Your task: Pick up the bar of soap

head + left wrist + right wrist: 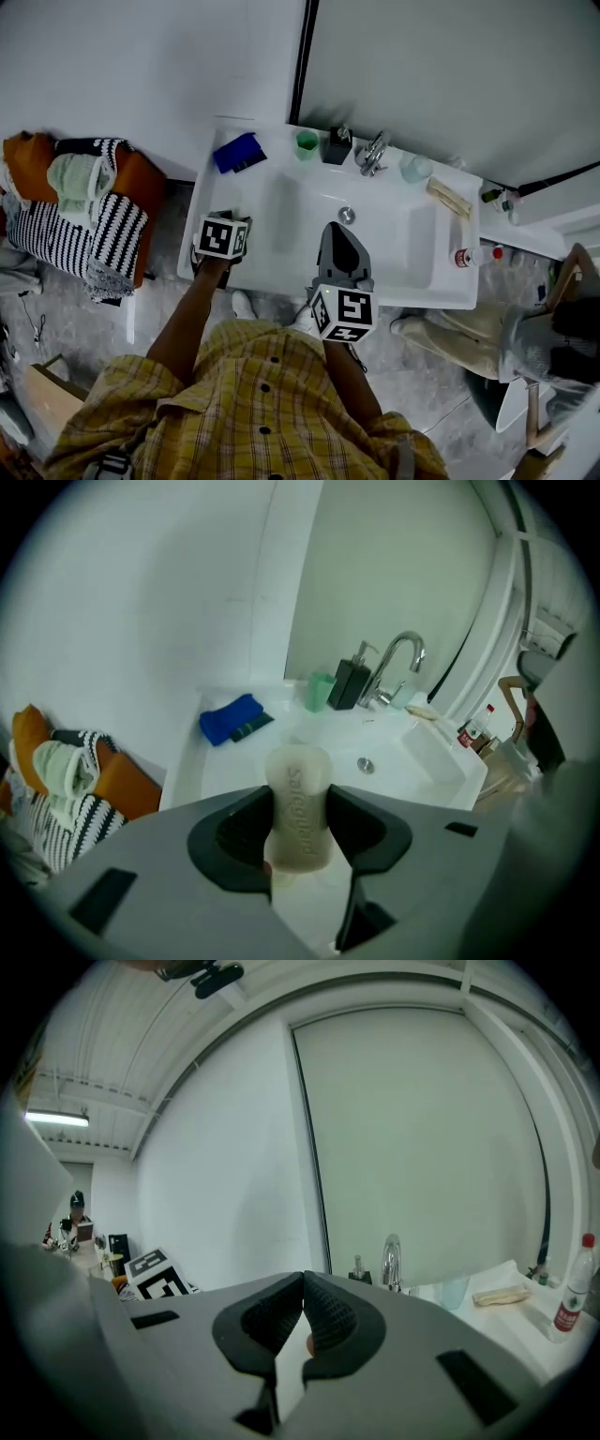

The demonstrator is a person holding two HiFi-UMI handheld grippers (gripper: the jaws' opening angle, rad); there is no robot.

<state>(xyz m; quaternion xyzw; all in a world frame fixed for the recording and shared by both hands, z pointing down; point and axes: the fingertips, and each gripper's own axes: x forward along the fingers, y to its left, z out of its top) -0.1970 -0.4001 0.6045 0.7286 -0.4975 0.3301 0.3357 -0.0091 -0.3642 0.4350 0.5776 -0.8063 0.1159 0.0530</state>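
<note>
**Bar of soap held in the left gripper over the sink.** The left gripper (299, 797) is closed part-way on the bar of soap (298, 803). Its two dark ribbed pads (246, 819) press the bar's long sides. The embossed face is turned toward the camera, and the rounded upper end sticks out past the jaw tips.

In the head view the left gripper (225, 217) hangs over the sink (281, 265) at about 9 o'clock from the drain (347, 215). A blue cloth (237, 152) lies at 10 o'clock and the tap (372, 153) stands near 12 o'clock. The right gripper (338, 236) sits at 6 o'clock from the drain. Its own view shows its jaw tips meeting with nothing between them (302, 1286).

*Handling.* The bar is probably light, rigid and smooth. It would be slippery if damp, and its curved sides could let it slide out under a hard squeeze. The safest hold is likely across the sides near mid-length, where they run closest to parallel, with moderate pressure on the ribbed pads. The present grip looks to sit slightly below mid-length. Whether the bar is wet cannot be told.
</note>
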